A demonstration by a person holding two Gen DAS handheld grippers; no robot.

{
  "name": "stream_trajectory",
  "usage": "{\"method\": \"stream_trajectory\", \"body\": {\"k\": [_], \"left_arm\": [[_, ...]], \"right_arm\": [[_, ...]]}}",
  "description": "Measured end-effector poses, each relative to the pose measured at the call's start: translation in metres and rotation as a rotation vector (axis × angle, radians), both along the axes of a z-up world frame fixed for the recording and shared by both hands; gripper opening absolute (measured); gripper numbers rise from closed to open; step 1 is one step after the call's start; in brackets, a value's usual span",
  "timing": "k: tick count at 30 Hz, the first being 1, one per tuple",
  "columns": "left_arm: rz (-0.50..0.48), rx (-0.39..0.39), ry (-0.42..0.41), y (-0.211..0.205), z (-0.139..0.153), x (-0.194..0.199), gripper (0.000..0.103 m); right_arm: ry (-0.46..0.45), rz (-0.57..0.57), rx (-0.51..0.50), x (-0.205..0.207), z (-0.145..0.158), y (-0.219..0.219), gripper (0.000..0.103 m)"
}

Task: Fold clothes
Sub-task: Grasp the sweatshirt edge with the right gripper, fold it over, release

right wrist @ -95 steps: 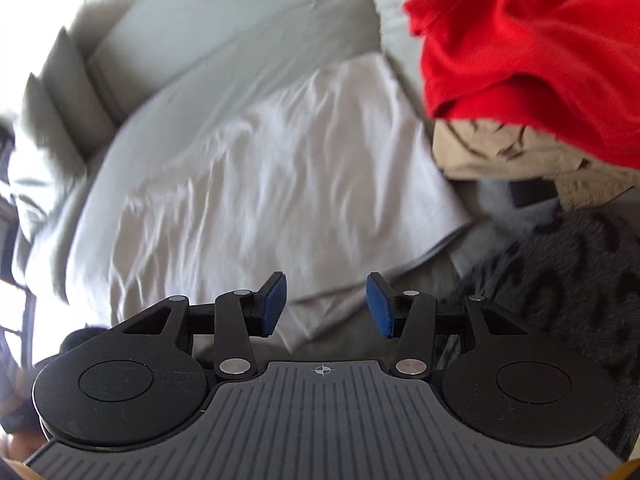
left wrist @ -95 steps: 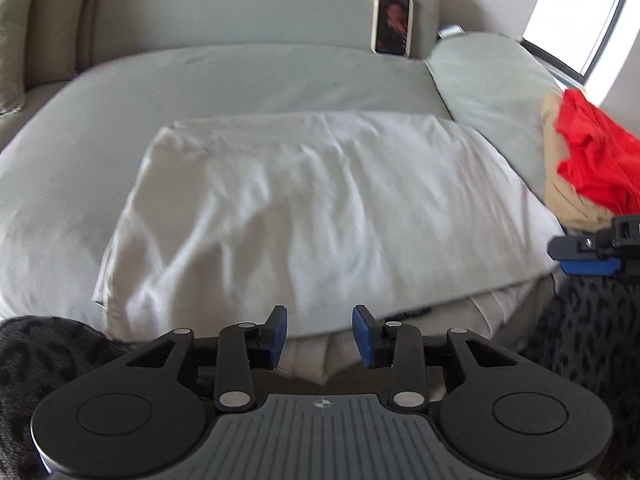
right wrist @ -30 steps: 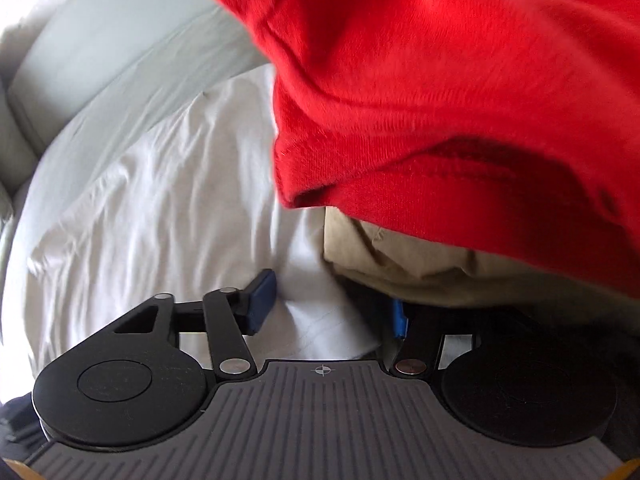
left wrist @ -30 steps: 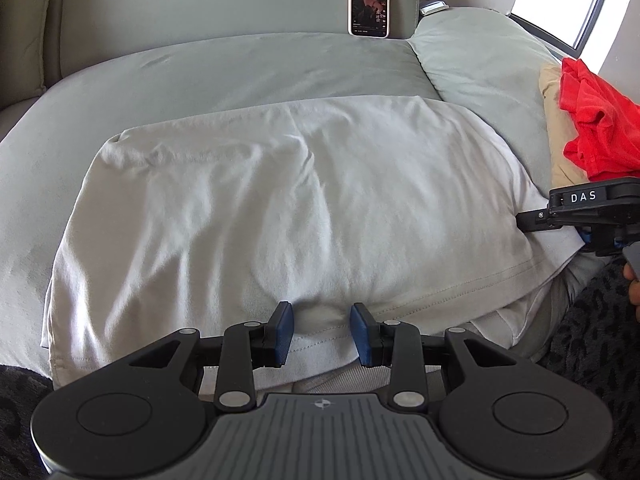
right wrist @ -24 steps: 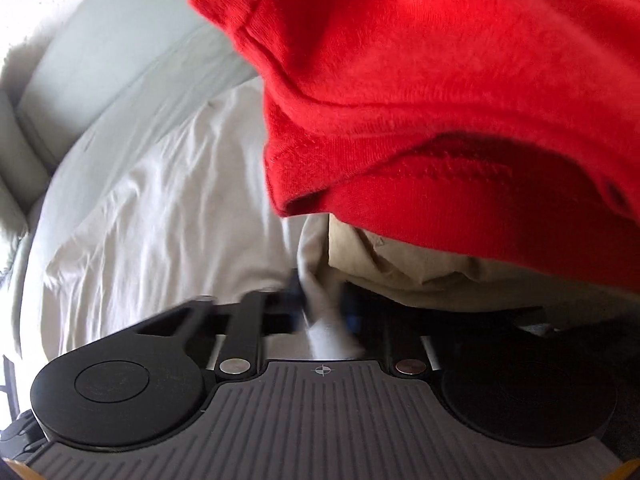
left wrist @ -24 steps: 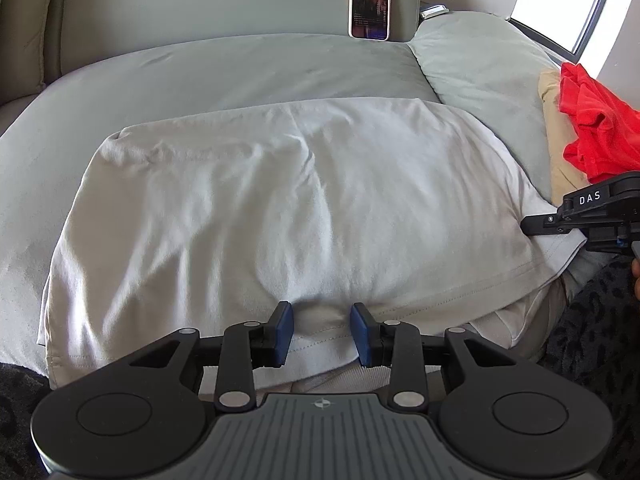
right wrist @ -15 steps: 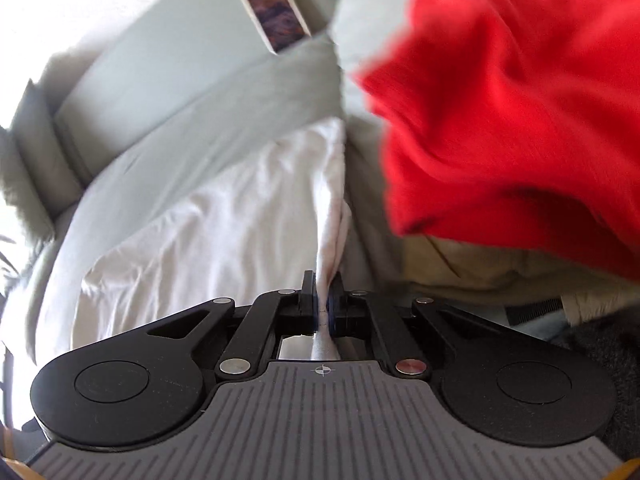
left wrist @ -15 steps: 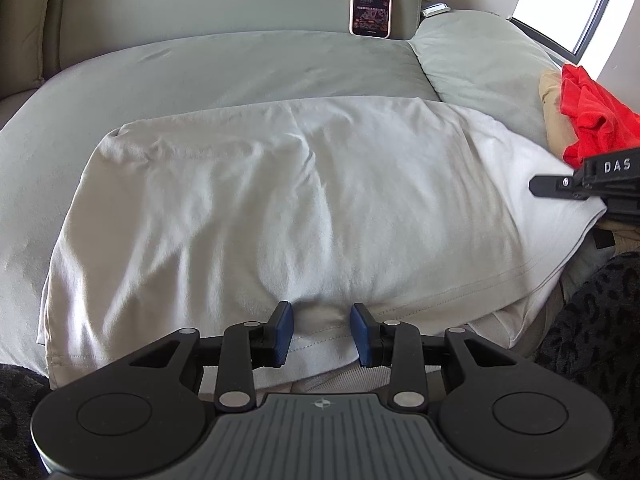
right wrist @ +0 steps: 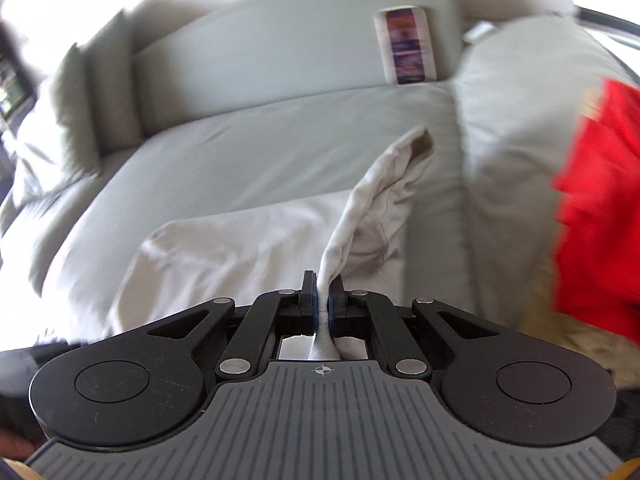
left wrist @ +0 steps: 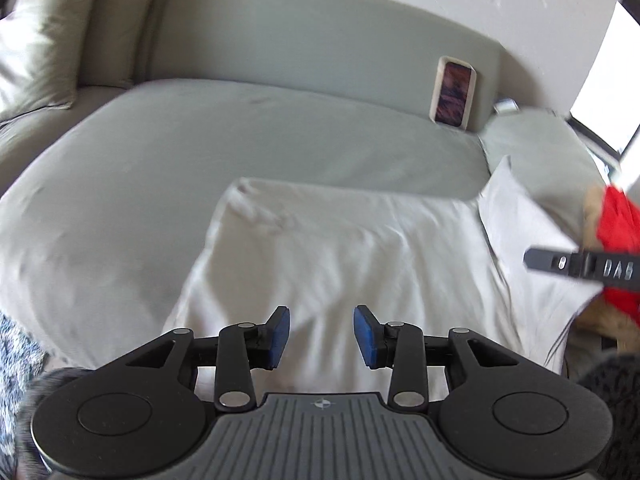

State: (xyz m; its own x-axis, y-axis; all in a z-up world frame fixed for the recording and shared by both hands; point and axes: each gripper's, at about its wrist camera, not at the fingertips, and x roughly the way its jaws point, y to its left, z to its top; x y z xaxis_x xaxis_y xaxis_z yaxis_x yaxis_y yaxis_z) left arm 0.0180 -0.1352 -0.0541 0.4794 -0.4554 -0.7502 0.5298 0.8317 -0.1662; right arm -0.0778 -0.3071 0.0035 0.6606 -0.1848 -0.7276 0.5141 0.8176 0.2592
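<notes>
A white garment (left wrist: 340, 248) lies spread on the grey-green bed (left wrist: 160, 168). My left gripper (left wrist: 321, 336) hovers over its near part. The blue pads stand apart and the jaws are opening, with the cloth lying below the gap, not pinched. My right gripper (right wrist: 322, 308) is shut on the white garment (right wrist: 240, 248) at its right edge. A twisted strip of cloth rises from the pads toward a lifted corner (right wrist: 404, 152). In the left wrist view the right gripper (left wrist: 534, 259) shows at the far right, beside the raised flap.
A red garment (right wrist: 600, 200) lies on a tan one (right wrist: 580, 344) at the right, next to a grey-green pillow (right wrist: 520, 100). A phone (left wrist: 454, 92) leans on the headboard. A dark spotted blanket (left wrist: 616, 384) covers the bed's near edge. More pillows (left wrist: 36, 40) sit at the far left.
The right gripper closed on the garment's right edge and lifted it up and leftward, raising a flap. The left gripper rose from the near hem and swung, its pads slightly wider.
</notes>
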Motion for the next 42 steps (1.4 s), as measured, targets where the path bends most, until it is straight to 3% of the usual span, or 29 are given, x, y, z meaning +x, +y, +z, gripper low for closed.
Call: {"method": "stream_trajectory", "body": {"k": [6, 10, 14, 23, 27, 34, 37, 38, 39, 40, 41, 42], "left_arm": [[0.152, -0.061, -0.030, 0.056, 0.022, 0.020, 0.036], [0.196, -0.079, -0.013, 0.078, 0.019, 0.027, 0.036], [0.217, -0.096, 0.002, 0.094, 0.016, 0.029, 0.036], [0.248, -0.123, 0.010, 0.111, 0.014, 0.043, 0.036], [0.267, -0.121, 0.013, 0.120, 0.014, 0.044, 0.036], [0.275, -0.118, 0.021, 0.123, 0.014, 0.043, 0.036], [0.271, -0.111, 0.017, 0.121, 0.014, 0.041, 0.036], [0.270, -0.109, 0.015, 0.120, 0.015, 0.041, 0.036], [0.268, -0.107, 0.014, 0.119, 0.015, 0.041, 0.036], [0.267, -0.106, 0.009, 0.118, 0.016, 0.040, 0.035], [0.264, -0.104, 0.002, 0.117, 0.018, 0.039, 0.036], [0.259, -0.101, -0.007, 0.116, 0.019, 0.037, 0.036]], "right_arm": [[0.018, 0.168, 0.044, 0.050, -0.007, 0.048, 0.004], [0.126, 0.258, 0.093, 0.089, -0.038, 0.077, 0.004], [0.196, 0.270, 0.053, 0.103, -0.054, 0.097, 0.004], [0.086, 0.282, 0.044, 0.111, -0.005, 0.123, 0.004], [0.111, 0.308, 0.056, 0.124, -0.008, 0.138, 0.004], [0.092, 0.298, 0.192, 0.135, -0.014, 0.140, 0.005], [0.102, 0.310, 0.195, 0.133, -0.019, 0.143, 0.005], [0.104, 0.326, 0.202, 0.133, -0.021, 0.143, 0.008], [0.105, 0.352, 0.233, 0.134, -0.024, 0.142, 0.020], [0.103, 0.368, 0.288, 0.133, -0.028, 0.137, 0.026], [0.100, 0.381, 0.348, 0.131, -0.031, 0.132, 0.040], [0.097, 0.393, 0.409, 0.129, -0.035, 0.126, 0.042]]}}
